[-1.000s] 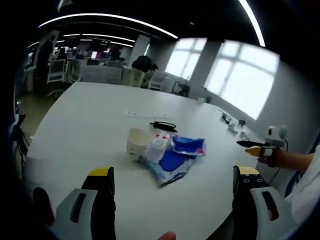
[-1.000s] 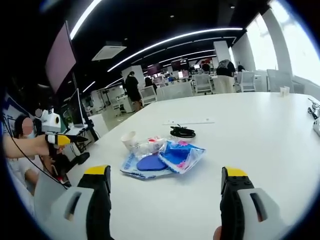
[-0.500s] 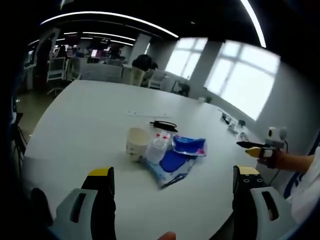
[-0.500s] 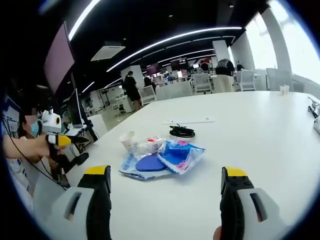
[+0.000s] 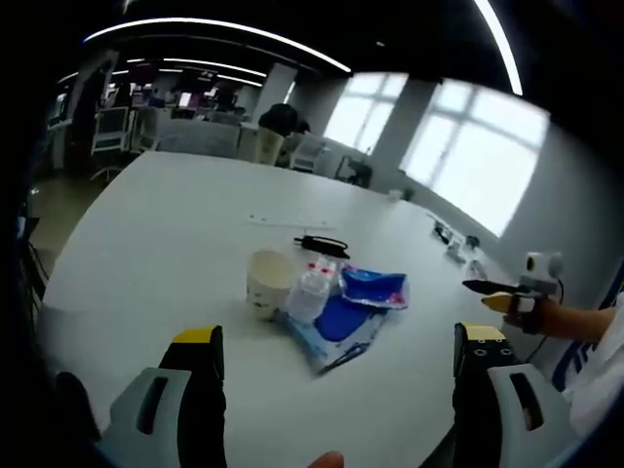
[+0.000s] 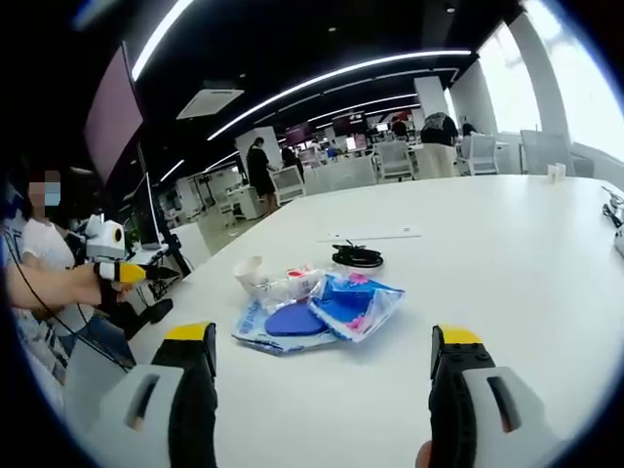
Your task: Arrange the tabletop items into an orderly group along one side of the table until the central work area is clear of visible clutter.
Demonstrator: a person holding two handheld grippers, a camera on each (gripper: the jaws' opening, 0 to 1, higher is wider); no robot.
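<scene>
— What have you got in front of you?

— I'm holding both tools above the near edge of a large white table (image 5: 146,224). In the left gripper view my left gripper (image 5: 336,356) has its jaws spread wide with nothing between them. My right gripper (image 6: 322,351) in the right gripper view is the same: wide apart, holding nothing.

— And the clutter?

— It sits bunched together toward the middle of the table, well ahead of both sets of jaws. There's a paper cup (image 5: 267,281) standing upright at the left of the bunch as the left gripper view has it. Just beside it, touching or nearly so, I see a clear plastic bottle (image 5: 310,288) with red marks near its top. Against that lie blue plastic bags (image 5: 343,314), crumpled and overlapping, one with pink print. In the right gripper view I see the same bags (image 6: 322,310), spread flat and closest to me, with the cup (image 6: 253,272) behind them on the left.

— Anything beyond that?

— A coiled black cable (image 6: 357,256) lies just behind the bags, and farther back there's a long white strip (image 6: 375,235) flat on the table, apart from the rest. I can't tell what it is.

— Do you see one tool from the other?

— Yes. My right gripper comes into the left gripper view from the right, out past the table edge, and my left gripper into the right gripper view from the left.
</scene>
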